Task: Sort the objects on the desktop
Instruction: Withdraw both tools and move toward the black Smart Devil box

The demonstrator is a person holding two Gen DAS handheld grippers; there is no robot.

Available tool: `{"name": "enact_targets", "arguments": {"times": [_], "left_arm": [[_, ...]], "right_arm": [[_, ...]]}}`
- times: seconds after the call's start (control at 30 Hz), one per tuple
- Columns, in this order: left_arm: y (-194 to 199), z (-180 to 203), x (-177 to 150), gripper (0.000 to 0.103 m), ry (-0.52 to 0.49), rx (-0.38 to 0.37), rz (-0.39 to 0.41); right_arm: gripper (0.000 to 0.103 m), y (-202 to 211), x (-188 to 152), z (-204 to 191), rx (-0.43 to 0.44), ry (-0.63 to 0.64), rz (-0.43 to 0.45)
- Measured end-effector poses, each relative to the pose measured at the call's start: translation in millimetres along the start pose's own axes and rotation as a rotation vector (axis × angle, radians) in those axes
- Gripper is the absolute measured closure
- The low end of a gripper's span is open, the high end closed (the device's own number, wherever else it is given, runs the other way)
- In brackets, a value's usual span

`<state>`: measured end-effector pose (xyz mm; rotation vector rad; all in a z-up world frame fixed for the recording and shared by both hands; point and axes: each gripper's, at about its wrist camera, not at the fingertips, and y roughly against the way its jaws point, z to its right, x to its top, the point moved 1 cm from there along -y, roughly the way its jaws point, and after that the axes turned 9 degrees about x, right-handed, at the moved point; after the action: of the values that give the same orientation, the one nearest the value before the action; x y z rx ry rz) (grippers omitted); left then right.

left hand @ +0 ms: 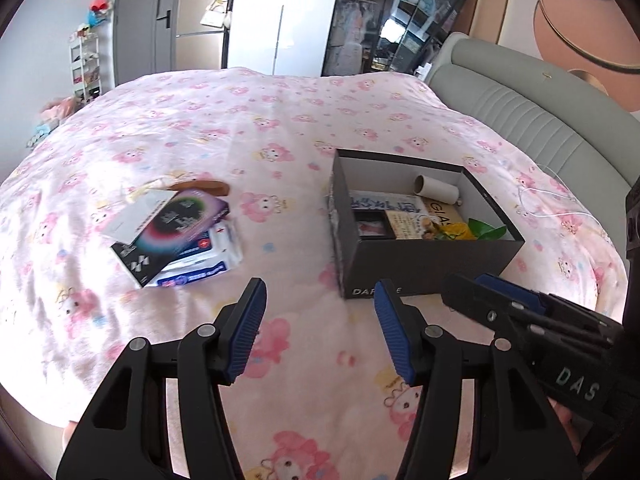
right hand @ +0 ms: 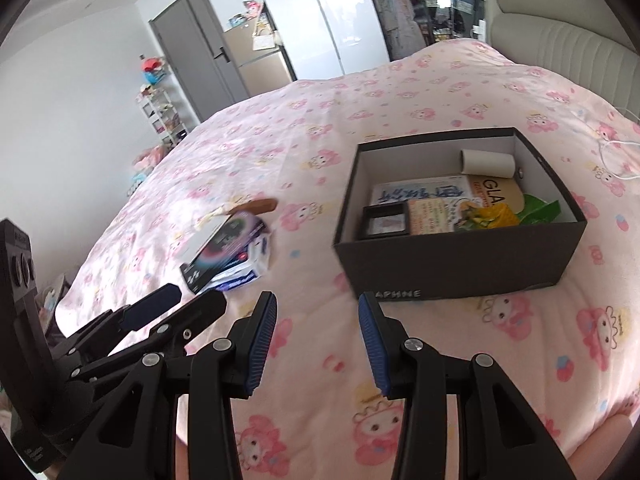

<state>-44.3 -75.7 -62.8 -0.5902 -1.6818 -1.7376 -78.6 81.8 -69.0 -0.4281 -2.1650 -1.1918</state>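
A black open box (left hand: 432, 264) (right hand: 460, 264) stands on the pink bedspread; inside lie books, a cardboard tube (left hand: 436, 190) (right hand: 486, 164), a small black frame and a green-yellow item. To its left sits a pile: a dark box with a colourful ring print (left hand: 176, 228) (right hand: 224, 246) on a white-blue pack (left hand: 204, 264), with a brown wooden piece (left hand: 204, 187) (right hand: 260, 206) behind. My left gripper (left hand: 320, 316) hovers open and empty over the bedspread, between pile and box. My right gripper (right hand: 318, 326) is open and empty in front of the box.
The pink cartoon-print bedspread (left hand: 280, 128) covers the whole bed. A padded grey headboard (left hand: 520, 92) rises at the right. A white cable (left hand: 556, 200) lies right of the box. Wardrobes, a grey door and a small white shelf (left hand: 84, 64) stand beyond the bed.
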Motion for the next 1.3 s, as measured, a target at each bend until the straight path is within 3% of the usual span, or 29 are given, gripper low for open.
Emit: {"name": "enact_targets", "arguments": {"times": [0.2, 0.83, 1.03, 1.3], "left_arm": [[13, -15, -14, 0.047, -0.006, 0.052, 0.003], [7, -73, -36, 0.047, 0.085, 0.071, -0.036], [-10, -100, -35, 0.047, 0.147, 0.087, -0.053], [-39, -138, -9, 0.047, 0.194, 0.124, -0.037]], "right_arm": [[0.064, -5, -12, -15, 0.021, 0.022, -0.041], [0.064, -39, -33, -59, 0.059, 0.084, -0.118], [0.064, -68, -26, -73, 0.074, 0.116, -0.155], [0.064, -112, 1, -95, 0.091, 0.158, -0.169]]}}
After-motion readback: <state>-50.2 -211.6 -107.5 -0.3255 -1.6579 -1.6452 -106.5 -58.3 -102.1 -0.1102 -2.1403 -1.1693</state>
